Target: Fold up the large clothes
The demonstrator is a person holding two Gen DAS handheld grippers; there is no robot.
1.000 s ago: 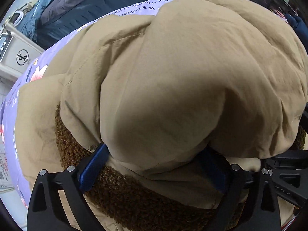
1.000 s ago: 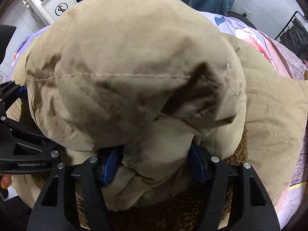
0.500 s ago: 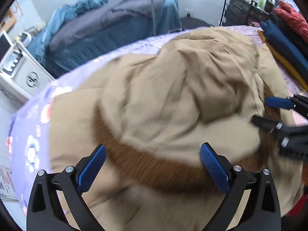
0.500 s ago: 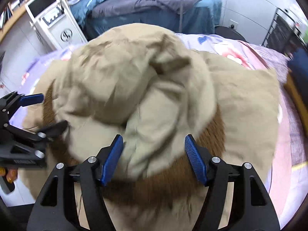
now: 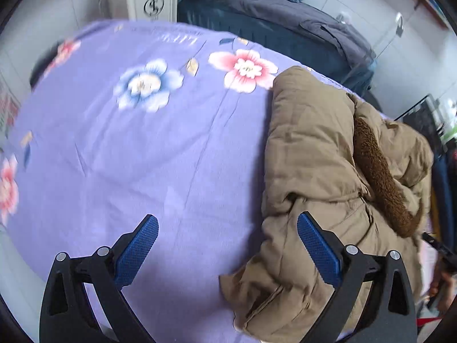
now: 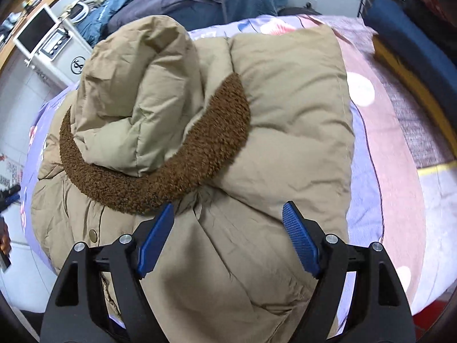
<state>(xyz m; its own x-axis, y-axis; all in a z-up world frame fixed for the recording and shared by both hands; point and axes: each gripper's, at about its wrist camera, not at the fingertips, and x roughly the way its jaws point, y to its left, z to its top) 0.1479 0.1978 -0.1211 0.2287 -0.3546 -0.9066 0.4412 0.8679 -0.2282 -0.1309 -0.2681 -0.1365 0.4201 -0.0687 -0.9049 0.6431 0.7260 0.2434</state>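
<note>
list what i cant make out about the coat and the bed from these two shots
- Coat sleeves and front closure: right wrist view, folded under the hood and its brown fleece trim.
- Coat's near hem: right wrist view, behind the right gripper.
- Coat's far side: left wrist view, cut off by the edge.
- Print on the sheet: left wrist view, blurred.

The left gripper [image 5: 227, 241] hangs with fingers spread over the purple flowered sheet [image 5: 160, 157]; the tan coat [image 5: 320, 177] lies bundled at right.
</note>
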